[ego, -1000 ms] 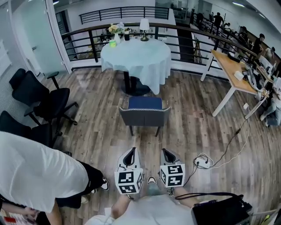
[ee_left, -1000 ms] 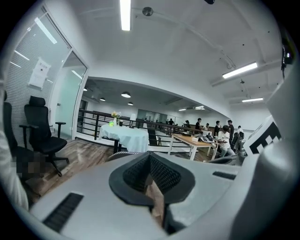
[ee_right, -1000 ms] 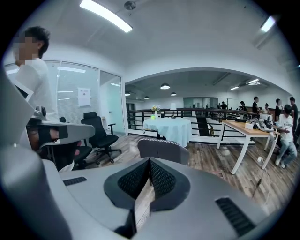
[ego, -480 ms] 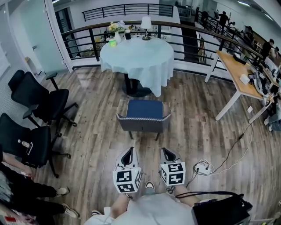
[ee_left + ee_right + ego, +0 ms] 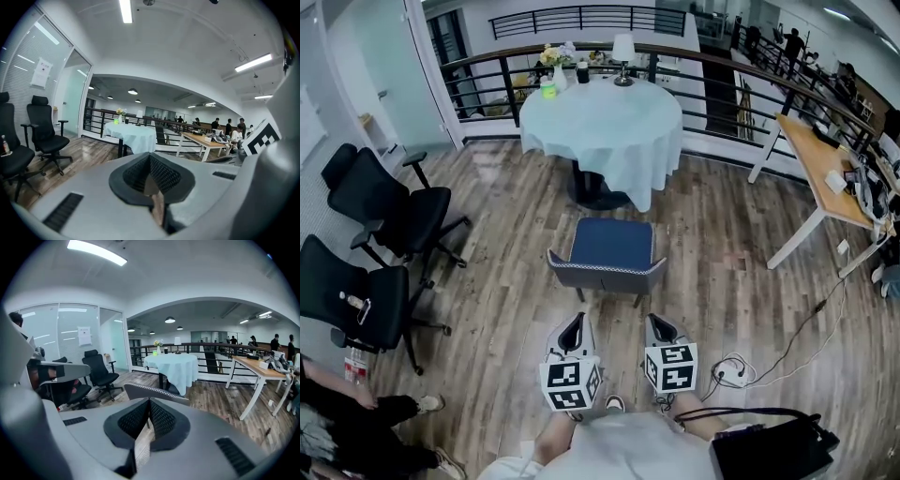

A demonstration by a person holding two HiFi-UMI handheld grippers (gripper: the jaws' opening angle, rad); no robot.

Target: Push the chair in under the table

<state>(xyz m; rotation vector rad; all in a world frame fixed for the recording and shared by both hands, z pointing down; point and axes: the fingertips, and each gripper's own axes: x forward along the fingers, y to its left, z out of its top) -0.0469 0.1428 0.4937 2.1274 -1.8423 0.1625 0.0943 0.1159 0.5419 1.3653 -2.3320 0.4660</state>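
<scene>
A chair (image 5: 609,251) with a blue seat and a grey backrest stands on the wood floor, pulled out from the round table (image 5: 602,127) that wears a pale blue cloth. The chair's back faces me. My left gripper (image 5: 574,330) and right gripper (image 5: 660,328) are side by side just short of the backrest, both shut and empty, apart from the chair. In the right gripper view the backrest's top edge (image 5: 157,392) shows just past the jaws, with the table (image 5: 173,365) beyond. The left gripper view shows the table (image 5: 132,134) farther off.
Two black office chairs (image 5: 389,211) stand at the left. A wooden desk (image 5: 830,178) with clutter is at the right, with cables and a power strip (image 5: 733,372) on the floor. A railing (image 5: 712,84) runs behind the table. A person's legs (image 5: 356,441) show at lower left.
I have walked toward the chair; it and the table sit nearer in view. The person at the lower left has drawn back toward the corner. Both grippers stay shut.
</scene>
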